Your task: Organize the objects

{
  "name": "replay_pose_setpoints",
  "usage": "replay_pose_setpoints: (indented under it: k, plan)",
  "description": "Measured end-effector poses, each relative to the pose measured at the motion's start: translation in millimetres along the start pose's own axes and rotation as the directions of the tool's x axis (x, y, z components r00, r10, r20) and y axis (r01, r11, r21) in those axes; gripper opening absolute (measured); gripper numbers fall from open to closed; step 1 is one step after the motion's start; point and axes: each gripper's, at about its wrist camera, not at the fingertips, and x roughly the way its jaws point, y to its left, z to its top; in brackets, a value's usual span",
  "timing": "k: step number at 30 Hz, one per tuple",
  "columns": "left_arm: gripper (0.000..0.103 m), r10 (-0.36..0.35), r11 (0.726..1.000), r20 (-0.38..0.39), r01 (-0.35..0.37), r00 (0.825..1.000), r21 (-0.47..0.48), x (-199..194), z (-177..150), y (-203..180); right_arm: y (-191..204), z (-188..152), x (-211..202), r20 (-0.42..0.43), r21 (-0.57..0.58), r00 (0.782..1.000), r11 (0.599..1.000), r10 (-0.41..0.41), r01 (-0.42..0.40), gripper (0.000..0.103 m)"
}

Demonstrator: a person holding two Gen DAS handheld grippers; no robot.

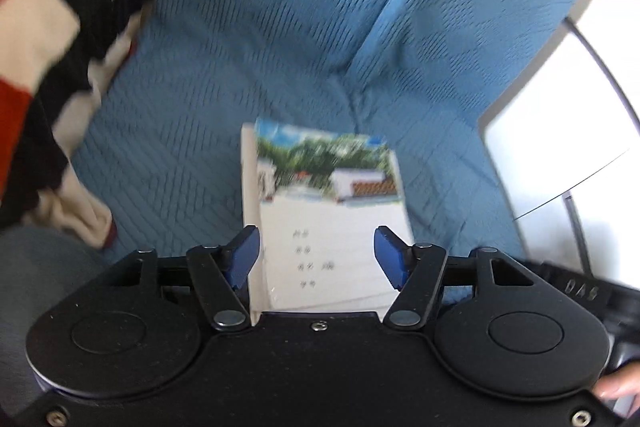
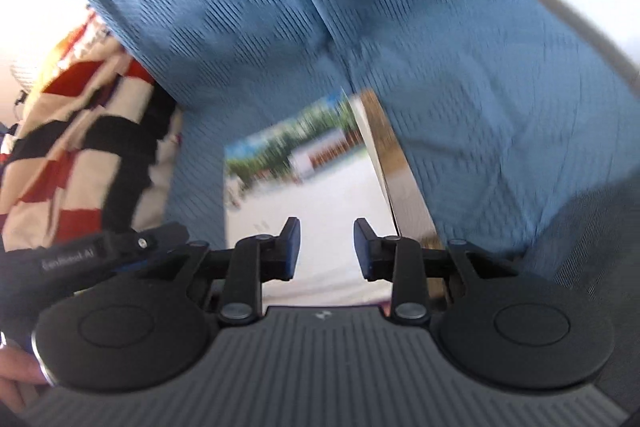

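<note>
Left of the left gripper (image 1: 316, 255) a striped blanket (image 1: 48, 39) in red, black and cream lies bunched against the blue quilted cover (image 1: 260, 27) of a seat. Ahead of and below the parted fingers lies the book (image 1: 320, 195), white cover with a street photograph, flat on that cover; neither pad appears to touch it, so the left gripper reads as open and empty. To the right of the book the cover folds up into a seam, and a pale surface lies beyond. Right wrist view: the right gripper (image 2: 327, 247) also has its jaws apart with nothing clamped, the same book (image 2: 304, 179) ahead and below. Judgement: the book looks set down and released, so that placement appears finished. Both views are blurred; whether other objects remain cannot be told.
</note>
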Motion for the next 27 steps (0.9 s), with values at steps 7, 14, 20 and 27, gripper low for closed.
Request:
replay_pose_setpoints:
  k: [7,14,20,27]
  plan:
    - [0.085,-0.015,0.996,0.14,0.003,0.99,0.085,-60,13,-26,37,25,-60,0.139,-0.12,0.989,0.992,0.057,-0.04,0.033]
    - [0.102,-0.058,0.985,0.195,0.025,0.979,0.168,-108,7,-45,54,23,-102,0.181,-0.162,0.98,0.985,0.085,-0.056,0.033]
    - [0.102,-0.061,0.985,0.233,0.02,0.971,0.171,-139,-8,-52,56,4,-124,0.205,-0.161,0.976,0.986,0.076,-0.043,0.034]
    - [0.102,-0.046,0.989,0.243,0.01,0.969,0.148,-158,-25,-46,54,-19,-129,0.208,-0.162,0.977,0.987,0.05,-0.016,0.044]
